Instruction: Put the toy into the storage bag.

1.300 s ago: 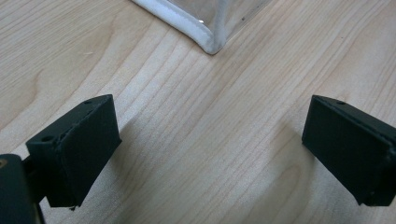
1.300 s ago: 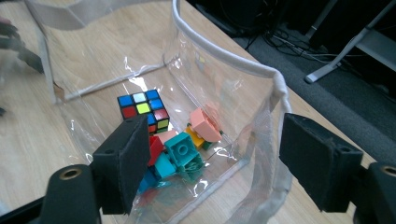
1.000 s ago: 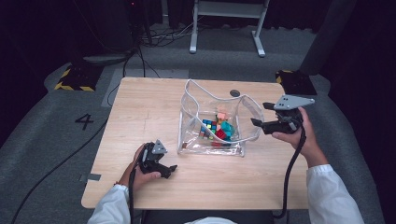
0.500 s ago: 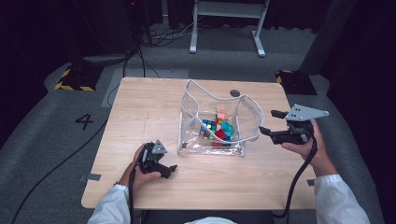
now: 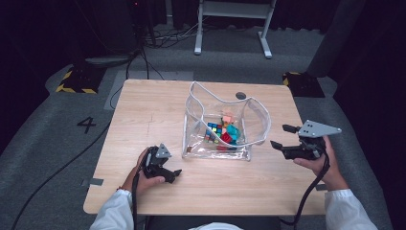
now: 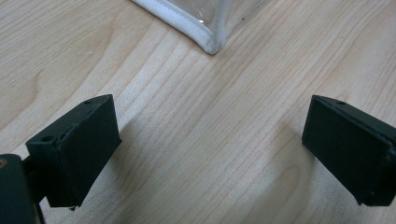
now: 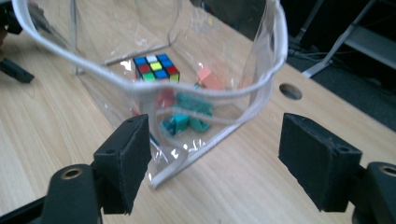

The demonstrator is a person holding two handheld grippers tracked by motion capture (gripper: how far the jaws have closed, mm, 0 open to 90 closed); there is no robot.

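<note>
On the wooden table (image 5: 143,110) we've got a clear plastic bag (image 5: 225,122) standing open near the middle, white trim around its rim and base. Inside it sits a puzzle cube (image 7: 155,66) with coloured squares, plus a pinkish block (image 7: 208,78) and some teal pieces (image 7: 189,116) bunched up next to it, and something red that we can't make out well through the plastic.

Our right gripper (image 5: 286,136) hovers just off the bag's right side, jaws spread wide with nothing between them. From the right gripper view (image 7: 212,163) we're looking straight at the bag's near wall, and the rim sags across the middle of the picture; the jaws sit close to it but aren't touching.

Our left gripper (image 5: 173,174) is down low near the front left corner of the bag, resting on or right above the tabletop, can't tell which. In the left gripper view (image 6: 210,149) the jaws are wide apart too, bare wood between them, and the bag's white-trimmed corner (image 6: 212,44) sits a bit ahead, not touching.
</note>
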